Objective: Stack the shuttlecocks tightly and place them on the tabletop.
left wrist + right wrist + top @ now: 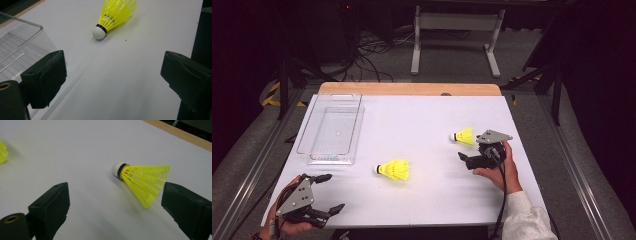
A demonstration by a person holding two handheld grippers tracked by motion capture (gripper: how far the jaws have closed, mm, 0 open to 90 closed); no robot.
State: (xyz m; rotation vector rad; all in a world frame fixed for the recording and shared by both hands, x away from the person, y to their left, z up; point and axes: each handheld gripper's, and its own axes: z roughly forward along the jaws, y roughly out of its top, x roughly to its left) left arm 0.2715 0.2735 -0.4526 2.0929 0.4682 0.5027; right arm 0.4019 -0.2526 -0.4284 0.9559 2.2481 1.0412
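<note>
Two yellow shuttlecocks with white cork tips lie on their sides on the white table. One shuttlecock [393, 170] rests mid-table, ahead of my left gripper [333, 192], which stands open near the front left corner. In the left gripper view that shuttlecock [116, 15] lies well beyond the wide-open left gripper [113, 75]. The other shuttlecock [463, 135] lies at the right, just beyond my right gripper [469, 149]. In the right gripper view this shuttlecock [142, 180] has its skirt close to the right-hand jaw, and the right gripper [115, 205] is open, touching nothing.
A clear plastic tray [332, 131] sits at the back left of the table, and its corner [22, 47] is near the left gripper's left jaw. The table's wooden far edge [412, 89] runs along the back. The first shuttlecock's skirt [2, 152] is at the left border of the right gripper view.
</note>
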